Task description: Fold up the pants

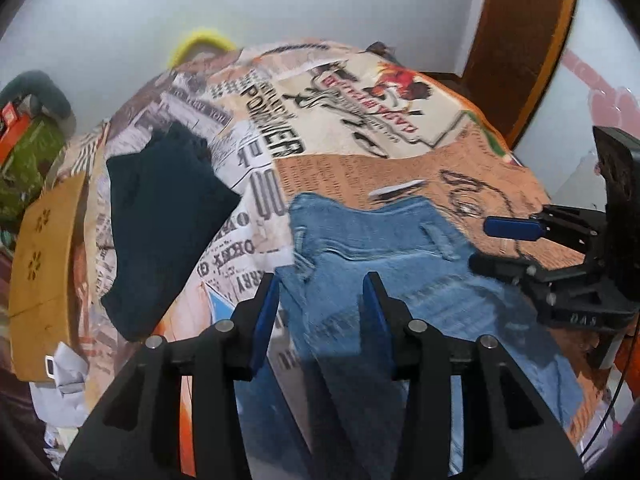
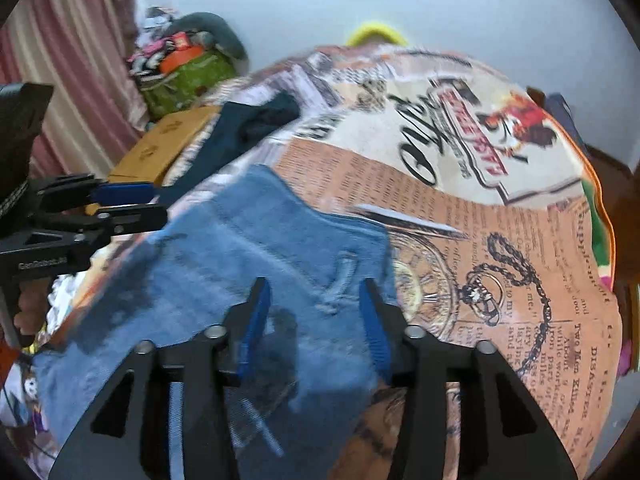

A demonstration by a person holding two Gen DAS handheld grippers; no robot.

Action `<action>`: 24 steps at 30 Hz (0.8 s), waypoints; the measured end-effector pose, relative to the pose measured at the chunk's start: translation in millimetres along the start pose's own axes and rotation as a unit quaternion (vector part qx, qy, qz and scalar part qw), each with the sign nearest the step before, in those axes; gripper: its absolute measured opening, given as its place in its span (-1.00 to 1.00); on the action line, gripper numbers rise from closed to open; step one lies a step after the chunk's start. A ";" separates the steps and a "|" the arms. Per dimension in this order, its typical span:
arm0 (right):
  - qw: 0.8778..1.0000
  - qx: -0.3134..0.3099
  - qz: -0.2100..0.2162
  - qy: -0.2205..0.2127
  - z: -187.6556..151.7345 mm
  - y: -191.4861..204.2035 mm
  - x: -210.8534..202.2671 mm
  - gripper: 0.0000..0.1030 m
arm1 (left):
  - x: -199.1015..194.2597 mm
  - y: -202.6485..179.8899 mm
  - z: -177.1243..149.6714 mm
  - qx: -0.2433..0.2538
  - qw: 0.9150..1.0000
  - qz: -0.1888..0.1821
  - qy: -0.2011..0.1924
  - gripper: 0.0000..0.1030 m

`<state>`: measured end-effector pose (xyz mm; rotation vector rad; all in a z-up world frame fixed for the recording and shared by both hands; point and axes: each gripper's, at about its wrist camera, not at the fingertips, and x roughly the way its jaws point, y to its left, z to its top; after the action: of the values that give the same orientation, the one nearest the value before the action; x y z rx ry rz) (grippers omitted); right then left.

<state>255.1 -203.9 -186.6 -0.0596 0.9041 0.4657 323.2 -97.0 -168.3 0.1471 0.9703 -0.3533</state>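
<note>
Light blue denim pants [image 1: 384,264] lie on a bed covered with a newspaper-print sheet [image 1: 360,120]; their waistband points away from me. They also show in the right wrist view [image 2: 256,256]. My left gripper [image 1: 322,304] is open, hovering just above the pants' left part, holding nothing. My right gripper [image 2: 314,312] is open over the pants near a belt loop. Each gripper shows in the other's view: the right one [image 1: 492,244] at the pants' right edge, the left one [image 2: 140,204] at their left edge.
A dark teal garment [image 1: 164,220] lies on the bed to the left of the pants. A brown cardboard box [image 1: 44,264] stands at the bed's left side. A green bag and clutter [image 2: 184,72] sit by the wall. A wooden door [image 1: 524,40] is at the right.
</note>
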 end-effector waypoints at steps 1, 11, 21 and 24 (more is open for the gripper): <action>1.000 -0.004 0.007 0.001 -2.7 5.5 -4.0 -0.07 | -5.0 -4.7 -2.3 0.006 1.000 -0.003 -0.001 -0.12; 0.998 -0.012 0.011 0.060 -47.2 18.0 7.0 0.38 | 6.9 -32.8 -51.7 0.082 0.994 0.050 0.047 0.34; 0.995 0.059 0.042 0.071 -96.1 -3.1 -23.6 0.52 | -30.2 -8.0 -90.5 0.032 0.998 0.039 0.041 0.34; 0.994 0.065 0.043 0.075 -109.5 -6.5 -30.5 0.55 | -37.5 -2.9 -98.3 0.018 0.998 0.036 0.046 0.39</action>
<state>160.4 -247.5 -232.4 0.0649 1.0863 0.4867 226.2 -63.9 -192.3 0.2324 1.0478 -0.2987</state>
